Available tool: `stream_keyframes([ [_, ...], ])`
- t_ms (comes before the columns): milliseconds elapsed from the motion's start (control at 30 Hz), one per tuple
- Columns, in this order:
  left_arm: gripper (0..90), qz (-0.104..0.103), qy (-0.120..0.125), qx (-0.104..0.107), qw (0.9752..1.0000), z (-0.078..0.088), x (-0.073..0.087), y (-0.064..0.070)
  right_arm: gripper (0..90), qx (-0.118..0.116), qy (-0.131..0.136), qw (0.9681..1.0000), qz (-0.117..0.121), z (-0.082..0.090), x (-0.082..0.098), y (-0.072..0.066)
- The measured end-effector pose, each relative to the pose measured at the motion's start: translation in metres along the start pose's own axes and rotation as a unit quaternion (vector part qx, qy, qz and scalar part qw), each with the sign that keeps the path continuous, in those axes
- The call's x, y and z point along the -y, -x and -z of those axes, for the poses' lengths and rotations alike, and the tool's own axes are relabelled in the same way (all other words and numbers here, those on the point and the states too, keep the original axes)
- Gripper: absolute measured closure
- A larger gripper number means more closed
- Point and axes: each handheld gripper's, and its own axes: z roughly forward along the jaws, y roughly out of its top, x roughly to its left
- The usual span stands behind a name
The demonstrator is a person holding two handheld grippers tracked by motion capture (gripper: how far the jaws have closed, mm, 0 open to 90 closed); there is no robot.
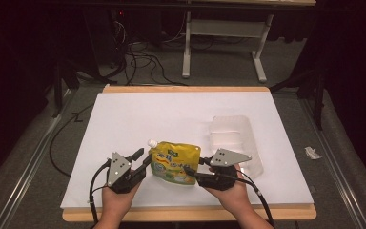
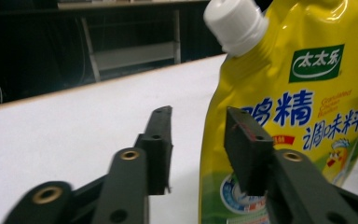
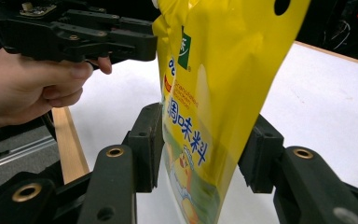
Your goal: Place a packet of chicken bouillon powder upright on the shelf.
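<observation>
A yellow spouted seasoning pouch (image 1: 176,163) with a white cap (image 1: 151,142) stands tilted above the white table sheet (image 1: 138,119), between my two grippers. My right gripper (image 1: 194,168) is shut on the pouch's right edge; in the right gripper view the pouch (image 3: 214,70) rises between the two pads of that gripper (image 3: 205,126). My left gripper (image 1: 144,158) is open just left of the pouch. In the left gripper view bare table shows between the jaws of that gripper (image 2: 198,126), and the pouch (image 2: 303,93) and its cap (image 2: 235,23) stand behind the right jaw.
A clear plastic tray (image 1: 233,140) lies on the sheet to the right of the pouch. The wooden table edge (image 1: 186,213) runs along the front. Beyond the table are a white desk frame (image 1: 224,33) and cables on the floor (image 1: 143,62).
</observation>
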Motion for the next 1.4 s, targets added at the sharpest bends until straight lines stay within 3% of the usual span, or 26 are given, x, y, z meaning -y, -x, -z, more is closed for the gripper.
stream_keyframes([
  [100, 54.3, 0.021, -0.015, -0.005, 0.9997, 0.002, 0.001, -0.007, 55.6, -0.002, -0.004, 1.0, -0.009, -0.004, 0.0, 0.002],
  [133, 51.3, 0.021, -0.024, -0.004, 0.9995, 0.003, 0.003, -0.01, 55.4, -0.005, -0.004, 0.9999, -0.015, -0.007, 0.001, 0.004],
  [167, 50.7, 0.005, -0.042, -0.016, 0.999, 0.007, 0.01, -0.015, 55.2, -0.006, -0.007, 0.9998, -0.015, -0.008, 0.001, 0.004],
  [200, 49.5, 0.005, -0.042, -0.016, 0.999, 0.007, 0.01, -0.015, 55.2, -0.006, -0.007, 0.9998, -0.015, -0.008, 0.001, 0.004],
  [300, 45.9, 0.037, -0.043, -0.027, 0.998, 0.016, 0.017, -0.028, 55.1, -0.007, -0.016, 0.9998, -0.013, -0.015, 0.003, 0.004],
  [333, 44.4, 0.037, -0.043, -0.027, 0.998, 0.016, 0.017, -0.028, 55.1, -0.007, -0.018, 0.9997, -0.013, -0.017, 0.003, 0.004],
  [367, 42.9, 0.045, -0.037, -0.039, 0.9975, 0.018, 0.017, -0.031, 55.1, -0.007, -0.02, 0.9997, -0.014, -0.018, 0.003, 0.004],
  [567, 41.3, 0.024, -0.044, -0.05, 0.9975, 0.015, 0.02, -0.032, 64.0, 0.003, -0.031, 0.9994, -0.016, -0.026, 0.005, 0.003],
  [867, 41.2, 0.023, -0.041, -0.043, 0.998, 0.014, 0.02, -0.031, 72.0, -0.007, -0.044, 0.999, -0.008, -0.033, 0.009, -0.001],
  [1167, 41.2, 0.018, -0.041, -0.039, 0.9982, 0.014, 0.021, -0.032, 77.8, -0.01, -0.038, 0.999, -0.02, -0.034, 0.01, 0.0],
  [1400, 41.3, 0.017, -0.041, -0.037, 0.9983, 0.014, 0.02, -0.032, 82.8, -0.015, -0.036, 0.9991, -0.013, -0.034, 0.01, -0.002],
])
